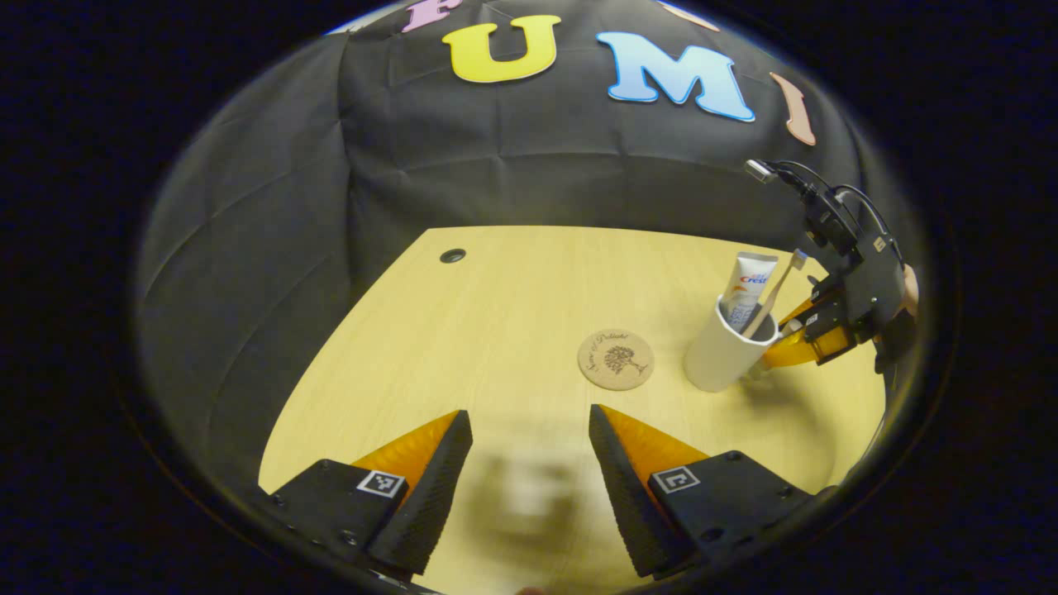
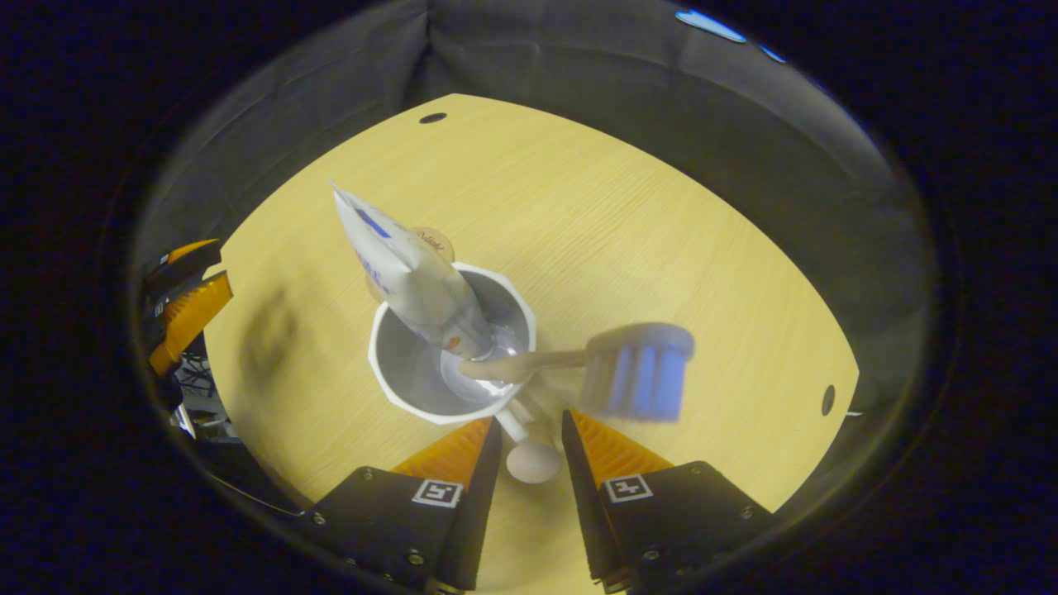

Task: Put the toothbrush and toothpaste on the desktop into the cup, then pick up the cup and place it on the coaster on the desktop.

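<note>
Cup [image 2: 450, 347], white, upright on wooden desktop [image 1: 512, 314], with toothpaste [image 2: 409, 273] and toothbrush [image 2: 579, 364] inside, both leaning out over the rim. Handle of cup [image 2: 529, 450] between the fingers of right gripper [image 2: 529, 450], with small gaps on both sides; cannot tell if pressed. Left gripper [image 1: 529, 463] spread wide, holding nothing, above bare desktop. Round cork coaster [image 1: 616, 359] just beside the cup, apart from it. Small dark hole [image 1: 452, 255] near far edge of desktop. Black cloth wall [image 1: 289, 207] behind.
</note>
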Motion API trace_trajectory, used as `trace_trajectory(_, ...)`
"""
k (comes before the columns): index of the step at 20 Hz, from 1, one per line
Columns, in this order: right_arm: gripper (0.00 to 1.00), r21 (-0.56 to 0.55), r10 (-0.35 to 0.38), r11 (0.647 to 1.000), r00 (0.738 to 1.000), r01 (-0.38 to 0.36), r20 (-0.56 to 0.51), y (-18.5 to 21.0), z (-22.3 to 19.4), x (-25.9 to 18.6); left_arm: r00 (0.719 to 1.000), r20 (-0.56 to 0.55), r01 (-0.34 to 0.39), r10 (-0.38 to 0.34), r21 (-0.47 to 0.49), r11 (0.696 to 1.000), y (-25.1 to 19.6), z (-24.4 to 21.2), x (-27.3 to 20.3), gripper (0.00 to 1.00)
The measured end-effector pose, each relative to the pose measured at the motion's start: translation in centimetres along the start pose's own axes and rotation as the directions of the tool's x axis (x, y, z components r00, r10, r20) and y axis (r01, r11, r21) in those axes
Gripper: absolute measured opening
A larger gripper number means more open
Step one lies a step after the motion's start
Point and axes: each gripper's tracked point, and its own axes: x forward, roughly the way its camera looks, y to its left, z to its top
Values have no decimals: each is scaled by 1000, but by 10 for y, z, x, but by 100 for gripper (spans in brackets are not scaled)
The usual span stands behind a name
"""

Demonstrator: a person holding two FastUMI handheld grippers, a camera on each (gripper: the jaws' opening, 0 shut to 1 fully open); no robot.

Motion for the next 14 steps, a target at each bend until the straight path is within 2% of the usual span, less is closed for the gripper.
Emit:
trace_trajectory(3, 48, -24, 23, 999, 1000, -22, 1, -1, 1, 4, 1000, -14, -17, 17, -15, 1000, 5, -5, -2, 93)
trace_trajectory(4, 36, -20, 18, 1000, 1000, -18, 7, -2, 0, 0, 1000, -17, -19, 19, -20, 1000, 6, -6, -1, 93)
trace_trajectory(5, 29, -13, 24, 1000, 1000, -24, 8, -3, 0, 4, 1000, -18, -21, 20, -24, 999, 4, -6, -2, 93)
trace_trajectory(7, 24, -8, 16, 1000, 1000, -16, 27, -5, 3, 4, 1000, -18, -21, 20, -26, 999, 3, -8, -3, 93)
trace_trajectory(9, 24, 3, 16, 1000, 999, -16, 43, -3, 3, 3, 1000, -14, -21, 21, -23, 1000, 2, -7, -3, 94)
trace_trajectory(11, 18, 32, 12, 999, 998, -14, 68, -4, 4, 3, 1000, -10, -21, 21, -22, 1000, 1, -8, -5, 93)
trace_trajectory(14, 18, 52, 9, 999, 995, -14, 97, 1, 5, 8, 1000, -16, -25, 24, -25, 999, 3, -8, -5, 93)
